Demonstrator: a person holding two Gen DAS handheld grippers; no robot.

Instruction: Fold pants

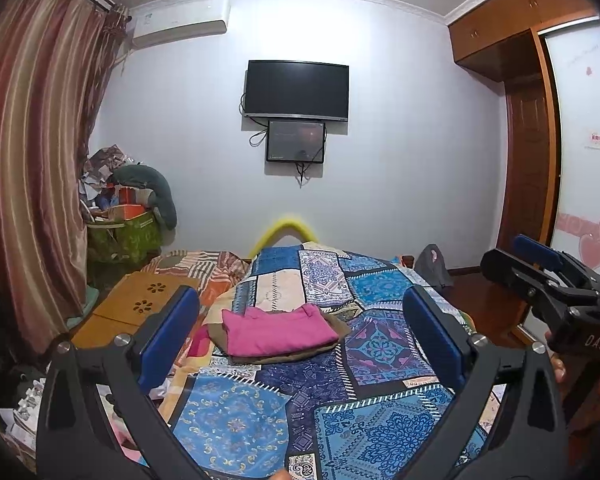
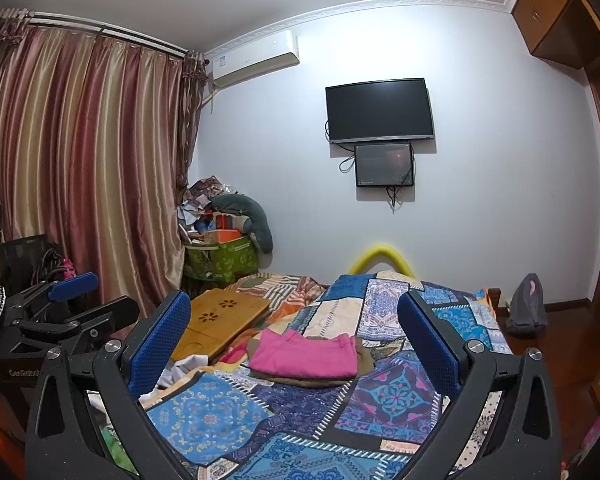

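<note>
Folded pink pants (image 1: 278,330) lie on top of a folded olive-brown garment (image 1: 284,354) on the blue patchwork bedspread (image 1: 236,420). My left gripper (image 1: 300,328) is open and empty, held above the bed short of the stack. The pink pants (image 2: 306,354) and the brown garment (image 2: 364,354) also show in the right wrist view. My right gripper (image 2: 294,330) is open and empty, also short of the stack. Each gripper appears in the other's view, the right one (image 1: 540,268) and the left one (image 2: 76,296).
A wooden lap tray (image 2: 216,322) lies on the bed to the left of the stack. A green box piled with clutter (image 2: 220,256) stands by the curtain (image 2: 80,168). A grey bag (image 2: 528,304) sits on the floor by the bed's right side. A wardrobe (image 1: 532,120) lines the right wall.
</note>
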